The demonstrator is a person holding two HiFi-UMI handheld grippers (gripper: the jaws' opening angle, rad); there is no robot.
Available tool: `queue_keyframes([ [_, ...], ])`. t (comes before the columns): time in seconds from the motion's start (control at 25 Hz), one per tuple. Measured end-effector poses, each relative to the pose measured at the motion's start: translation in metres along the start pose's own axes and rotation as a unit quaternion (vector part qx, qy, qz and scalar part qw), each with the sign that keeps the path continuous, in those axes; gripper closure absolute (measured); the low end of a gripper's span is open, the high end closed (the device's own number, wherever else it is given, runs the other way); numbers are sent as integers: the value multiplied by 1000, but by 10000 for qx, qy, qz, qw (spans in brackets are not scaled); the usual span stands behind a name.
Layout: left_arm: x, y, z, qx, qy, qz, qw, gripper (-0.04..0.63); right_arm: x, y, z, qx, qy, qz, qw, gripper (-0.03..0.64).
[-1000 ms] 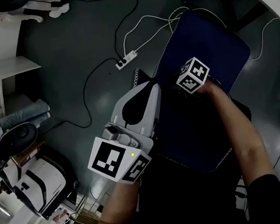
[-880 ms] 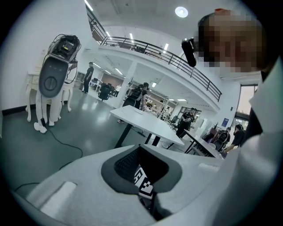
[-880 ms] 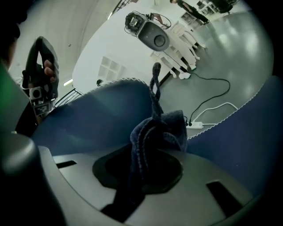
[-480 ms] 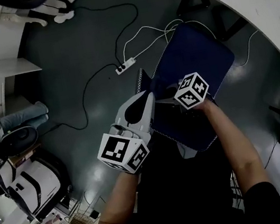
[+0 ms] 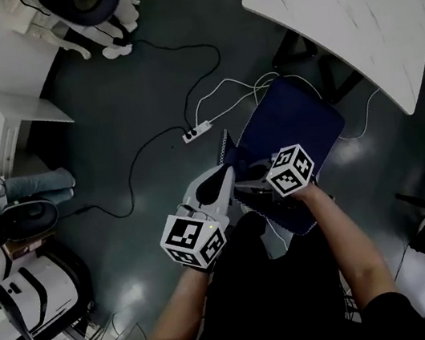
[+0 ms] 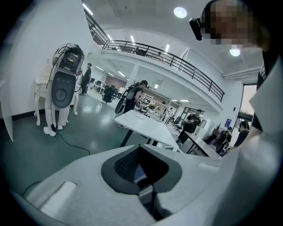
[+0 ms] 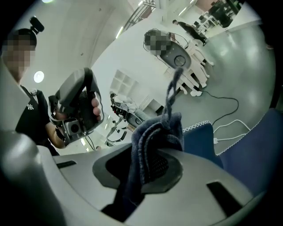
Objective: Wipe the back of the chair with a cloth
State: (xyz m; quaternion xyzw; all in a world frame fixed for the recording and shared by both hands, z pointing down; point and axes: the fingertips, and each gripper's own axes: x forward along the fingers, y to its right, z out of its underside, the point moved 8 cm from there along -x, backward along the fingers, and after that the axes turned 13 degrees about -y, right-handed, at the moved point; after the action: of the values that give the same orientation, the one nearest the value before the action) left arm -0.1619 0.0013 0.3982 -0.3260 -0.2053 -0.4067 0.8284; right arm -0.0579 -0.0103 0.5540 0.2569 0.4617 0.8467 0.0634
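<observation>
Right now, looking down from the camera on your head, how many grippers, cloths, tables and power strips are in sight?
Grippers: 2, the left gripper and the right gripper
Blue cloth: 1
White table: 1
Power strip: 1
Total: 5

Dim, underexposed from the head camera; pale glare patches on the glossy floor [image 5: 125, 91]. Bright and even in both gripper views, lit from round ceiling lights [image 6: 180, 12] overhead. Strong fisheye bending, black corners. Cloth [image 7: 154, 132] close to the right gripper view's lens, slightly soft.
</observation>
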Motion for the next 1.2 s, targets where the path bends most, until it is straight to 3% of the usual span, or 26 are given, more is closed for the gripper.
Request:
queue_keyframes([
  [0.16, -19, 8, -3, -111, 172, 222, 9995, 588, -22, -33, -4, 56, 604, 134, 9981, 540],
  [0.36, -41, 19, -19, 135, 469, 450, 9978, 588, -69, -87, -17, -114, 1348, 976, 9860, 540],
  [0.68, -74, 51, -62, 646, 909, 796, 9906, 588, -135, -184, -45, -727, 2243, 2163, 9474, 540],
  [0.88, -88, 77, -90, 970, 1201, 1051, 9824, 588, -167, -239, -63, -1259, 2553, 2906, 9135, 540],
  [1.04, -107, 95, -110, 1207, 1447, 1208, 9746, 588, -183, -277, -67, -1540, 2785, 3264, 8901, 540],
  [1.2, -118, 109, -125, 1446, 1572, 1246, 9689, 588, -187, -294, -67, -1685, 2824, 3511, 8767, 540],
])
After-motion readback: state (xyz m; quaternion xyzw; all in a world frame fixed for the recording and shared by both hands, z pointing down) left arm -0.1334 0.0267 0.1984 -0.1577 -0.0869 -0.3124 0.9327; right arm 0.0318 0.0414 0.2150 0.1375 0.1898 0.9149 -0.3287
